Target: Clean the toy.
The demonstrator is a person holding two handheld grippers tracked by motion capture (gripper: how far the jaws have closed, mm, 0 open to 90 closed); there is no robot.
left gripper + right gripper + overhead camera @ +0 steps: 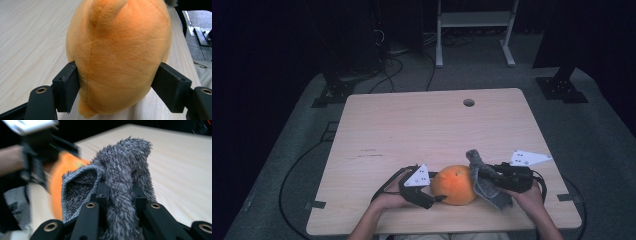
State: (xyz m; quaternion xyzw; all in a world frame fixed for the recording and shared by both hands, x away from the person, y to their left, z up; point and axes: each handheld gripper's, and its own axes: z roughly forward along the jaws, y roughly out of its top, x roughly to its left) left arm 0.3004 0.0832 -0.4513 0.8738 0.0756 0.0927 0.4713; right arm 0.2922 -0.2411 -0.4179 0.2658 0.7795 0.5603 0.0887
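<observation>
On the near half of a pale wooden table (412, 125), one orange plush toy (455, 184) sits between two hand-held grippers, with a single grey fuzzy cloth (484, 181) draped against its right flank. The left gripper (436, 198) reaches in from the toy's left side; its own view shows the two black jaws set either side of the plush body (117, 57), the left jaw pressed into the fabric and the right jaw at the toy's edge, a grip about half closed round the soft bulk. The right gripper (488, 174) has its jaws nearly shut on a fold of the cloth (122, 185), which stands up between them and spills over the left one, hiding most of the toy behind it; only an orange sliver (58, 185) is seen past the fabric, blurred. One person's two forearms enter from the table's near edge, a hand behind each tool. Each gripper carries one white three-cornered plate and trails a black cable. One round hole (468, 102) marks the table's far side. Beyond it, on the grey floor, stand one white frame (474, 30) and two dark stand bases, all well apart from the work.
</observation>
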